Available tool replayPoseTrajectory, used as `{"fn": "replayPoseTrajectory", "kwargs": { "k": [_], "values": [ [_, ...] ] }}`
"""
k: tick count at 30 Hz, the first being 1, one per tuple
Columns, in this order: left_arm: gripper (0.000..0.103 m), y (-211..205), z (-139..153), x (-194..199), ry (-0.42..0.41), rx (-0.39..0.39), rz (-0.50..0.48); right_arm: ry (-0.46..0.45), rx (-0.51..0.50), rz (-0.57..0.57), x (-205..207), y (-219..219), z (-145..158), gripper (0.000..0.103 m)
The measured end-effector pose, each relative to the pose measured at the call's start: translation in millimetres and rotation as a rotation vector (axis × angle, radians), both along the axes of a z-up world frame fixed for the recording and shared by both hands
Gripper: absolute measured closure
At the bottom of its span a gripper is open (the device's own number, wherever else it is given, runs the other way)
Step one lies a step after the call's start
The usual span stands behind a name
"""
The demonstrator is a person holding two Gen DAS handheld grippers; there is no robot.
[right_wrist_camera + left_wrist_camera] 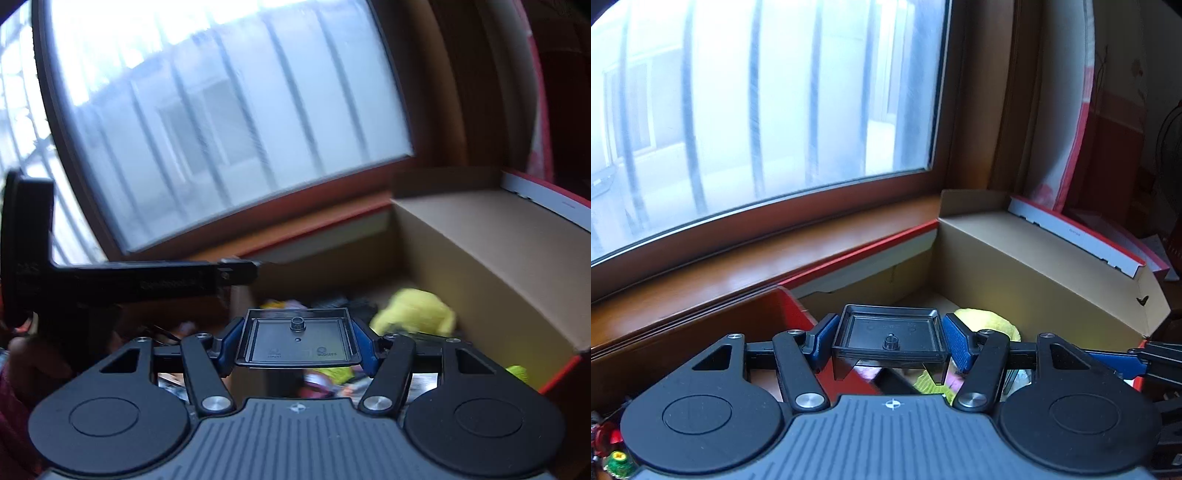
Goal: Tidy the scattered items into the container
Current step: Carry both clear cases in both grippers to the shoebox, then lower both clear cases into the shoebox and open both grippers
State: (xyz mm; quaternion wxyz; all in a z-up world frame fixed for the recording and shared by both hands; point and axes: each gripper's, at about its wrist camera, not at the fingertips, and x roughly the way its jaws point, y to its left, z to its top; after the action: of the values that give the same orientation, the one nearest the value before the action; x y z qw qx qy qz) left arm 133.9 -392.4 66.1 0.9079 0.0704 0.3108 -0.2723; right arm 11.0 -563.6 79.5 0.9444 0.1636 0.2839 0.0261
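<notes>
Left wrist view: your left gripper (889, 341) jaws are clenching a dark square plastic tray (888, 332); your right gripper (297, 341) jaws are clenching another dark square tray (297, 341) above the red-edged cardboard box (1034, 266).

Little can be read here. The dark tray (297, 341) carries small moulded marks and a round emblem with a word beneath it, too blurred to make out. The white strip (1075, 233) on the box rim bears a tiny red print, likewise illegible.
</notes>
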Motion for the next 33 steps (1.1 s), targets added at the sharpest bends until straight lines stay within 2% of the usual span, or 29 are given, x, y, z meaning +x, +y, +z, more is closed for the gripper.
{"fn": "replayPoseTrajectory", "kwargs": {
  "k": [3, 4, 11, 17, 22, 33],
  "values": [
    [0.035, -14, -1, 3, 0.014, 0.022, 0.006, 0.074, -0.022, -0.032, 9, -18, -6, 0.039],
    [0.028, -18, -1, 3, 0.012, 0.026, 0.009, 0.095, -0.03, -0.039, 12, -22, -8, 0.039],
    [0.001, -38, 7, 6, -0.005, 0.085, 0.038, 0.195, -0.055, -0.059, 26, -29, -9, 0.017],
    [0.0, -48, 7, 10, 0.032, 0.14, 0.043, 0.272, -0.074, -0.051, 37, -30, -10, 0.011],
    [0.0, -52, 0, 13, 0.061, 0.183, 0.056, 0.3, -0.092, -0.055, 43, -28, -14, 0.006],
    [0.0, -55, -14, 22, 0.12, 0.192, 0.046, 0.352, -0.085, -0.082, 55, -30, -28, 0.004]
  ]
}}
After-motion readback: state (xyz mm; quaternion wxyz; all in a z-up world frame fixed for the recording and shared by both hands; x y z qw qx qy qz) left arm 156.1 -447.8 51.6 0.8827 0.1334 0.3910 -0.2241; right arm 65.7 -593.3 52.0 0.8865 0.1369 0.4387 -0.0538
